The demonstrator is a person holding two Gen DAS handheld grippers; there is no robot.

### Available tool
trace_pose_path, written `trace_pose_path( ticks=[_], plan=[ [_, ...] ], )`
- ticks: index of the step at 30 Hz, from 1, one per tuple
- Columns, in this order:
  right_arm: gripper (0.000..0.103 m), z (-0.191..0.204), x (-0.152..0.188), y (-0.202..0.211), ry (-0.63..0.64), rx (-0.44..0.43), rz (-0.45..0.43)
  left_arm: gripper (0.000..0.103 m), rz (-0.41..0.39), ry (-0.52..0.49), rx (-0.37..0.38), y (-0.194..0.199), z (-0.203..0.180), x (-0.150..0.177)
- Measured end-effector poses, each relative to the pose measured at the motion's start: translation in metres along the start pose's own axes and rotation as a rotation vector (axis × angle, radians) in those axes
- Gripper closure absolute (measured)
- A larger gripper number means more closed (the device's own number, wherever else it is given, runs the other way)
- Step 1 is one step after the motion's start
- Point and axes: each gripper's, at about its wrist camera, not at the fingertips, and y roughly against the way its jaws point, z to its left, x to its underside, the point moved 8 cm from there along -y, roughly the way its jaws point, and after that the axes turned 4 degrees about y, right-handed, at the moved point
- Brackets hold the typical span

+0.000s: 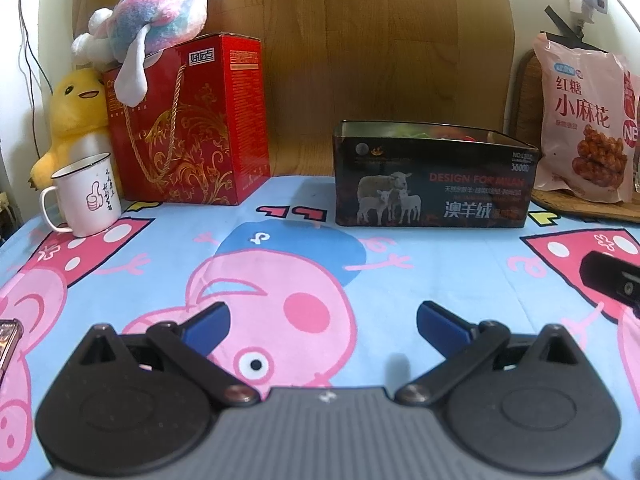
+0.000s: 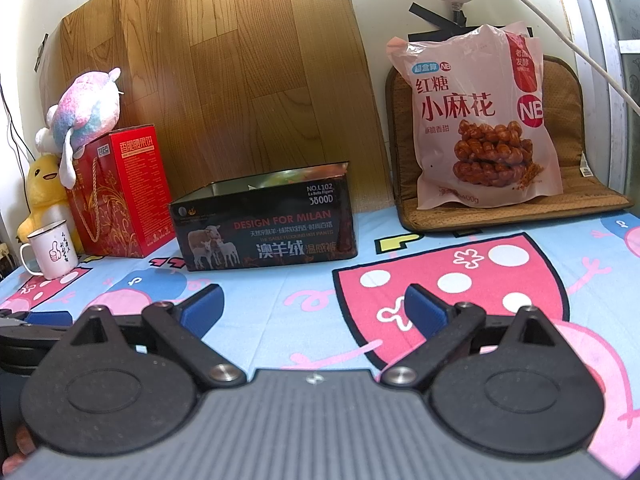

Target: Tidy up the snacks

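One open black tin [image 1: 434, 184], one pink snack bag [image 2: 482, 120], one red gift box [image 1: 188, 120], one white mug [image 1: 86, 196], two plush toys [image 1: 156, 12] [image 1: 76, 120]; tin contents perhaps several, unclear.

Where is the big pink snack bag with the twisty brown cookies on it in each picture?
Left wrist view: the pink plastic snack bag stands at the far right edge, on a brown woven mat.
Right wrist view: the same bag stands upper right of centre, leaning on that mat.
Shared landmark: the open black rectangular tin with sheep printed on it, to the bag's left in both.
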Motion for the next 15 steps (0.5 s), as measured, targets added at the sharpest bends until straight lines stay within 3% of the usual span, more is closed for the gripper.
trace_pose_path(
  ticks=[15],
  plan=[
    [0.005,0.0007,0.0006,-0.0002,0.0,0.0,0.0,0.0,0.016,-0.003,0.015,-0.0019,-0.0021,0.0012]
  ],
)
